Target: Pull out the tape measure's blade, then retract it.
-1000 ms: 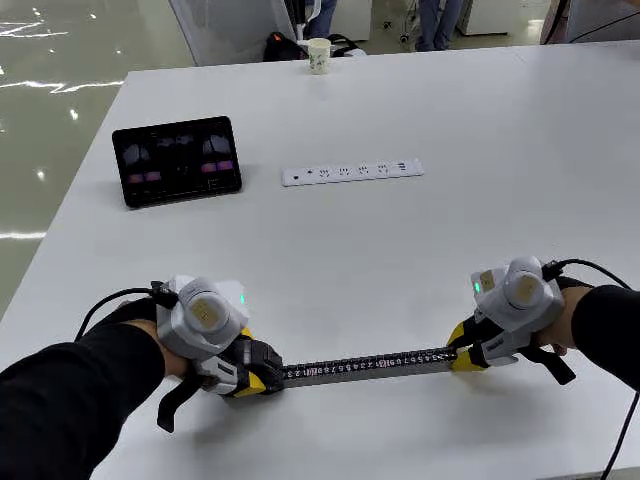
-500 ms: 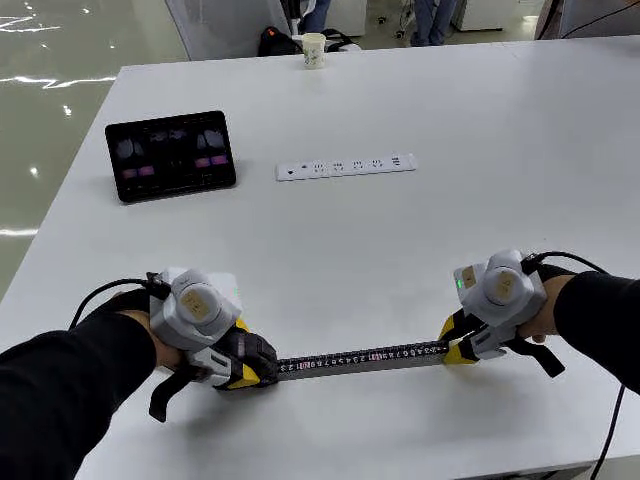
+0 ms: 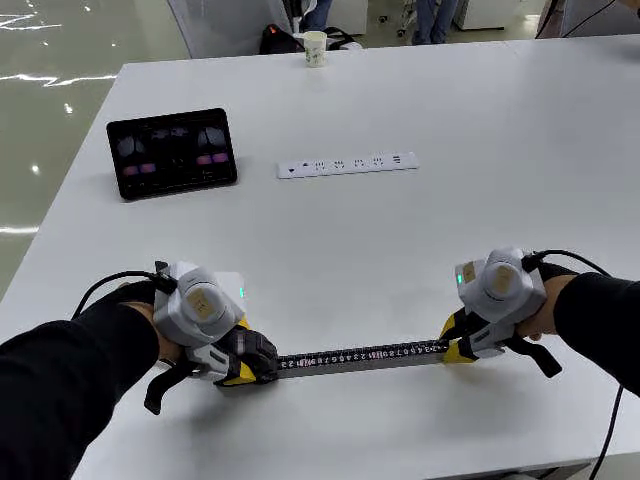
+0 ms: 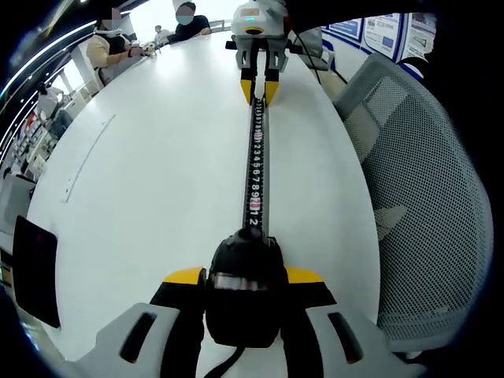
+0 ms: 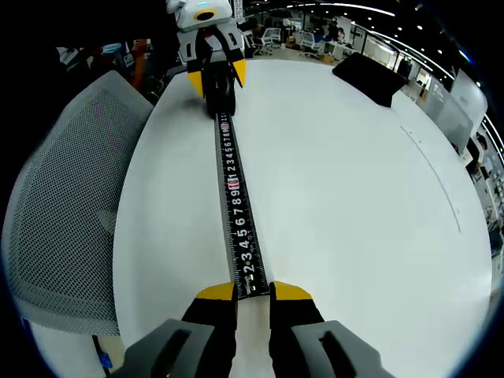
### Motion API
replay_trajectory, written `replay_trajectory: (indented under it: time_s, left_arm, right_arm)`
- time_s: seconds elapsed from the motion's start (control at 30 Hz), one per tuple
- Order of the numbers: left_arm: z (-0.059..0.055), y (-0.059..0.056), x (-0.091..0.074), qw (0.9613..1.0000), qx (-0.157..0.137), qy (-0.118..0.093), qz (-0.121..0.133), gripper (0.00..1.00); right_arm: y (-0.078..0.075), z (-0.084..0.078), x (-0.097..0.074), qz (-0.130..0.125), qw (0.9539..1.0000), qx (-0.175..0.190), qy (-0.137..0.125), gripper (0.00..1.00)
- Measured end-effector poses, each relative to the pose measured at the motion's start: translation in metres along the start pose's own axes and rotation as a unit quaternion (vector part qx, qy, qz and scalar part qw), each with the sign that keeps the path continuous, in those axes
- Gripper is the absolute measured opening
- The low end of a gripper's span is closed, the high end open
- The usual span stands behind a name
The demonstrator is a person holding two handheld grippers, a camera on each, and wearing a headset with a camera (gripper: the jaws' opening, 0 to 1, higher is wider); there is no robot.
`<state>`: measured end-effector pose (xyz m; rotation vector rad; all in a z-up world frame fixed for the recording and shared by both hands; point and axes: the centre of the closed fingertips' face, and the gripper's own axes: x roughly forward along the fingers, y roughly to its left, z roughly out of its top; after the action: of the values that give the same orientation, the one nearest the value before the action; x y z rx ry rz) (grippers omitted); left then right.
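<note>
The black tape measure case (image 3: 256,355) rests on the white table (image 3: 400,250) with my left gripper (image 3: 248,362) shut around it. Its blade (image 3: 362,354) stretches flat to the right, numbers facing up. My right gripper (image 3: 452,346) is shut on the blade's end. In the left gripper view the case (image 4: 244,287) sits between my yellow-tipped jaws, and the blade (image 4: 255,165) runs off to the right gripper (image 4: 258,88). In the right gripper view my right gripper (image 5: 252,292) pinches the blade (image 5: 235,201), which leads to the left gripper (image 5: 214,79) and the case (image 5: 220,96).
A dark tablet (image 3: 172,153) stands at the back left, a white power strip (image 3: 347,165) lies mid-table, and a paper cup (image 3: 315,48) sits at the far edge. A grey mesh chair (image 4: 425,197) is just off the table's near edge, close to the blade.
The head camera has shifted a little. Both grippers keep their hold, and the drawn-out blade looks about as long as before.
</note>
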<state>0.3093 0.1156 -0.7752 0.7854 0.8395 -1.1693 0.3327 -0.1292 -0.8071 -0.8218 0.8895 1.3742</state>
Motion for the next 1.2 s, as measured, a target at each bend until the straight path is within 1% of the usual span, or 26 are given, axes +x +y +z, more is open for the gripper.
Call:
replay_trajectory:
  time_s: [0.1, 0.13, 0.17, 0.23, 0.3, 0.47, 0.53, 0.67, 0.8, 0.9, 0.97, 1.03, 1.07, 1.1, 1.13, 1.2]
  left_arm:
    - [0.000, 0.001, 0.000, 1.0000, -0.007, 0.003, 0.002, 0.32]
    - [0.000, 0.000, 0.000, 1.0000, -0.006, 0.005, 0.002, 0.32]
    - [0.000, 0.000, 0.000, 1.0000, -0.006, 0.006, 0.003, 0.32]
    - [-0.001, 0.000, 0.000, 0.9999, -0.008, 0.007, 0.003, 0.32]
    - [-0.001, 0.000, 0.000, 0.9999, -0.010, 0.006, 0.004, 0.32]
    - [-0.001, 0.000, -0.001, 0.9999, -0.013, 0.005, 0.006, 0.32]
    - [-0.001, 0.001, -0.003, 0.9999, -0.015, 0.003, 0.005, 0.32]
    - [-0.001, 0.001, -0.005, 0.9998, -0.022, 0.002, 0.002, 0.32]
    - [-0.002, 0.001, -0.007, 0.9995, -0.030, 0.003, 0.001, 0.32]
    - [-0.004, 0.003, -0.010, 0.9988, -0.049, 0.003, 0.003, 0.35]
    - [-0.003, 0.003, -0.012, 0.9971, -0.076, -0.005, 0.002, 0.40]
    - [-0.004, 0.003, -0.012, 0.9966, -0.082, -0.006, -0.001, 0.43]
    - [-0.004, 0.003, -0.012, 0.9966, -0.082, -0.006, -0.001, 0.45]
    - [-0.005, 0.002, -0.013, 0.9961, -0.088, -0.006, 0.000, 0.46]
    - [-0.005, 0.001, -0.014, 0.9951, -0.099, -0.008, -0.001, 0.49]
    - [-0.005, 0.000, -0.015, 0.9929, -0.118, -0.017, -0.005, 0.56]
  right_arm:
    - [0.000, 0.000, 0.000, 0.001, 1.0000, 0.000, 0.001, 0.12]
    - [0.000, 0.001, 0.000, 0.003, 0.9999, -0.013, 0.001, 0.12]
    - [0.000, 0.000, 0.000, 0.003, 0.9999, -0.015, 0.002, 0.12]
    - [0.000, 0.000, 0.000, 0.002, 1.0000, -0.004, 0.003, 0.12]
    - [0.000, 0.000, 0.000, 0.002, 1.0000, -0.001, 0.004, 0.13]
    - [0.003, 0.000, 0.001, 0.009, 0.9992, -0.030, 0.025, 0.14]
    - [0.004, 0.001, 0.001, 0.013, 0.9989, -0.030, 0.033, 0.15]
    - [0.004, 0.009, 0.000, 0.013, 0.9990, -0.035, 0.024, 0.18]
    - [0.004, 0.013, 0.000, 0.012, 0.9988, -0.040, 0.027, 0.21]
    - [0.005, 0.011, 0.000, 0.011, 0.9983, -0.043, 0.037, 0.25]
    - [0.006, 0.011, 0.000, 0.008, 0.9982, -0.046, 0.038, 0.26]
    - [0.006, 0.011, -0.001, 0.003, 0.9983, -0.045, 0.038, 0.26]
    - [0.003, 0.011, -0.002, -0.005, 0.9984, -0.044, 0.036, 0.26]
    - [0.003, 0.012, -0.004, -0.008, 0.9988, -0.036, 0.032, 0.26]
    - [0.003, 0.012, -0.006, -0.008, 0.9992, -0.027, 0.030, 0.27]
    - [0.003, 0.011, -0.009, -0.009, 0.9996, -0.007, 0.024, 0.30]
